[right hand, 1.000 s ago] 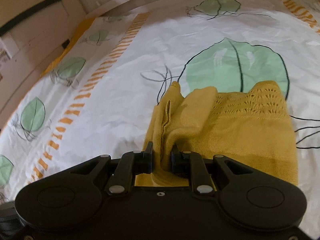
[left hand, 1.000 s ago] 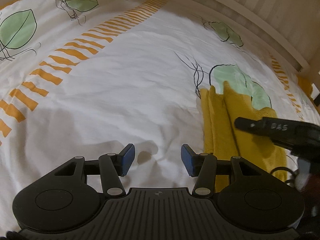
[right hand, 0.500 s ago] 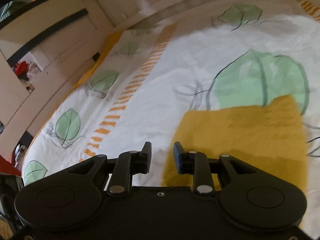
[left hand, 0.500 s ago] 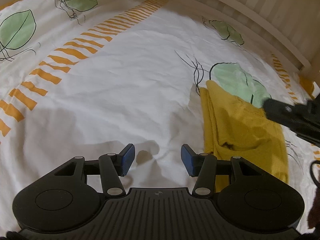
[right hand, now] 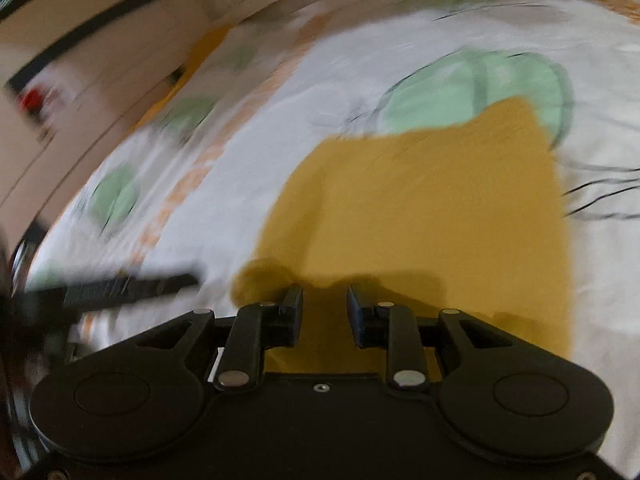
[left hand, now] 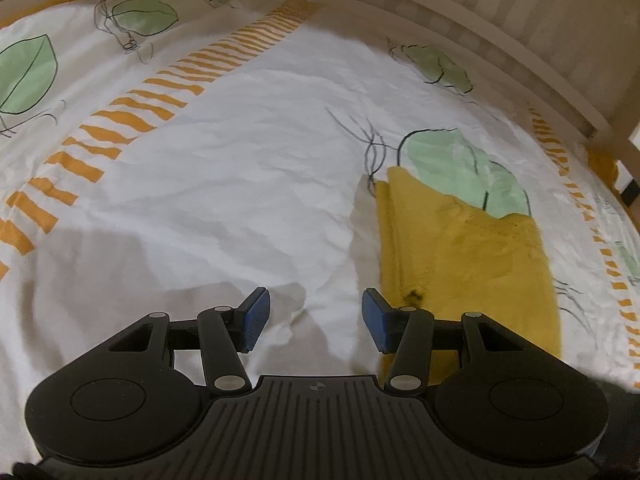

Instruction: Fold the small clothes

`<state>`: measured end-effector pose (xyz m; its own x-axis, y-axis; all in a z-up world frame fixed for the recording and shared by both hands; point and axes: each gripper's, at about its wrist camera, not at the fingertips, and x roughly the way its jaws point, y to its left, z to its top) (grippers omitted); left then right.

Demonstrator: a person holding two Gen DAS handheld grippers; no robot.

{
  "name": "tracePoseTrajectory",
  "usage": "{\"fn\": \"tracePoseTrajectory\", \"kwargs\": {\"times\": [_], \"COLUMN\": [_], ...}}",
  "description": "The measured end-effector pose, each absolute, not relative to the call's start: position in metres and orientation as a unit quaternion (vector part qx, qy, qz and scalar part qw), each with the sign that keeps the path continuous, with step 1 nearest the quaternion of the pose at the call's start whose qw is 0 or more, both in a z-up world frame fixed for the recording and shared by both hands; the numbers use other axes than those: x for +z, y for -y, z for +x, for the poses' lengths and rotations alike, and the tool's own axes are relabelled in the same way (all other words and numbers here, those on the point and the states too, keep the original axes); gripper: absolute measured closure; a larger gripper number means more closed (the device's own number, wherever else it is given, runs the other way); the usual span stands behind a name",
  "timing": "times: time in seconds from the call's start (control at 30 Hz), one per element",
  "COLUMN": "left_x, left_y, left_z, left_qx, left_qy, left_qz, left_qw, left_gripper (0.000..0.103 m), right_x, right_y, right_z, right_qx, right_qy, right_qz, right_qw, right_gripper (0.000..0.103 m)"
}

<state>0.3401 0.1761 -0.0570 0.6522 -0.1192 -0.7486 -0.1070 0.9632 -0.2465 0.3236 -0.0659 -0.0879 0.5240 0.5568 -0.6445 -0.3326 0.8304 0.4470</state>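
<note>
A mustard-yellow knitted garment (left hand: 460, 260) lies folded flat on the white bed sheet (left hand: 240, 200), partly over a green leaf print. My left gripper (left hand: 316, 320) is open above bare sheet, just left of the garment's near left edge, and its blue pads hold nothing. The right wrist view is blurred by motion. There the garment (right hand: 420, 208) fills the middle, and my right gripper (right hand: 324, 308) hovers over its near edge with the jaws apart and no cloth between them. The left gripper shows there as a dark blurred bar (right hand: 120, 284).
The sheet carries green leaves and orange stripe bands (left hand: 160, 96). A pale wooden bed rail (left hand: 440, 12) curves along the far side and right. Light-coloured furniture with a dark slot (right hand: 80, 36) stands beyond the bed's left side.
The right gripper let go of the raised fold of the garment and drew back, out of the left wrist view. The garment now lies flat. The left gripper stayed put.
</note>
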Motion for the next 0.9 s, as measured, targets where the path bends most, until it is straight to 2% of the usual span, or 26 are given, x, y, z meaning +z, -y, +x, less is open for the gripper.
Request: {"fn": "tracePoseTrajectory", "kwargs": {"times": [0.1,0.13,0.3,0.37,0.43,0.6,0.73,0.8,0.9], "left_x": [-0.057,-0.058,-0.061,-0.061,-0.061,-0.067,-0.073,-0.075,-0.078], "left_y": [-0.172,-0.169,-0.156,-0.151,-0.146,-0.136,-0.131,-0.130,-0.129], "left_z": [0.340,0.340,0.341,0.341,0.341,0.342,0.343,0.343,0.343], "left_qx": [-0.013,-0.017,-0.038,-0.050,-0.062,-0.094,-0.097,-0.098,-0.101], "left_qy": [-0.415,-0.415,-0.417,-0.413,-0.408,-0.408,-0.420,-0.423,-0.430], "left_qz": [-0.136,-0.133,-0.122,-0.121,-0.122,-0.125,-0.116,-0.113,-0.111], "left_qw": [0.900,0.900,0.900,0.901,0.903,0.900,0.895,0.894,0.890], "left_gripper": [0.054,0.054,0.054,0.054,0.054,0.053,0.053,0.053,0.053], "right_x": [-0.093,-0.093,-0.078,-0.072,-0.066,-0.078,-0.103,-0.100,-0.085], "right_y": [0.044,0.039,0.046,0.058,0.071,0.106,0.134,0.144,0.145], "right_z": [0.303,0.296,0.279,0.277,0.278,0.287,0.297,0.298,0.298], "right_qx": [0.301,0.311,0.329,0.323,0.314,0.270,0.206,0.210,0.204], "right_qy": [-0.423,-0.421,-0.392,-0.374,-0.353,-0.365,-0.415,-0.408,-0.378], "right_qz": [0.093,0.081,0.049,0.052,0.057,0.077,0.111,0.136,0.110], "right_qw": [0.850,0.849,0.858,0.868,0.880,0.888,0.879,0.878,0.897], "right_gripper": [0.056,0.050,0.043,0.027,0.022,0.021,0.022,0.022,0.021]}}
